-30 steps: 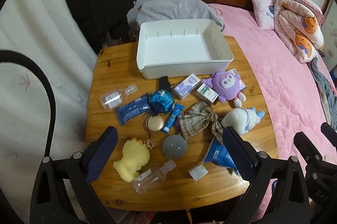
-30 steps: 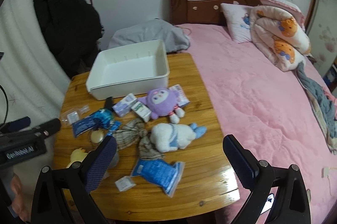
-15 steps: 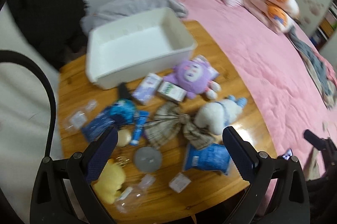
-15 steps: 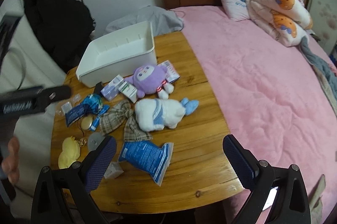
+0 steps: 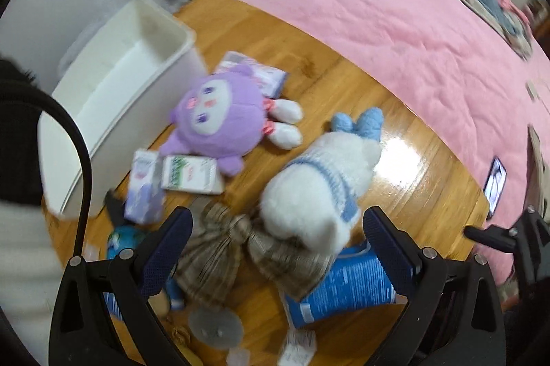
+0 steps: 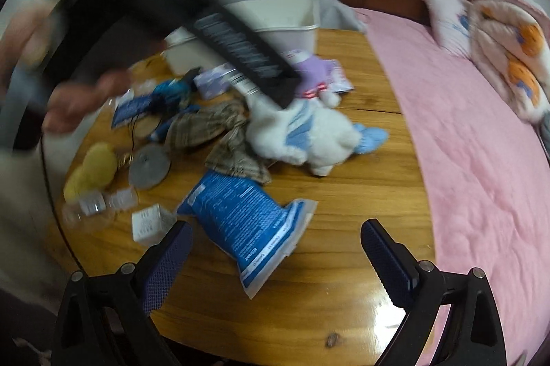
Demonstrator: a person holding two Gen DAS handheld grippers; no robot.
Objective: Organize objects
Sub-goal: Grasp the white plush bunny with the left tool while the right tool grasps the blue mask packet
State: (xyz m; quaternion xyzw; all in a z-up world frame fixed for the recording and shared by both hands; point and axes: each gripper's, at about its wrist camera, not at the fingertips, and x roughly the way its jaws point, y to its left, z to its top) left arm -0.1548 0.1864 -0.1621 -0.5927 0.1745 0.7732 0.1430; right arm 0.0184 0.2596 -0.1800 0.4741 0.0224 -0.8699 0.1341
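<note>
Wooden table (image 6: 343, 249) crowded with loose items, pink bed (image 6: 481, 159) alongside. Left gripper (image 5: 276, 249) spread wide, nothing between its fingers, poised low over white plush (image 5: 316, 190) and plaid bow (image 5: 223, 249), which touch each other. Blue packet (image 5: 347, 293) partly under the bow's edge, just beside the right-hand finger. Purple plush (image 5: 213, 121) further on, resting against two small cartons (image 5: 172, 180) and lying over a flat pack (image 5: 261, 75). Grey disc (image 5: 215, 330), blurred, at the near edge.

Right gripper (image 6: 275, 259) likewise spread wide and empty, above bare wood close to the blue packet. Blurred dark body of the other tool crossing the upper left of the right-wrist view, hiding part of the purple plush. Yellow plush (image 6: 91, 170), small white box (image 6: 149, 223) and clear bottle (image 6: 96, 204) at the left.

White bin (image 5: 113, 97) at the far side: visible interior empty.
</note>
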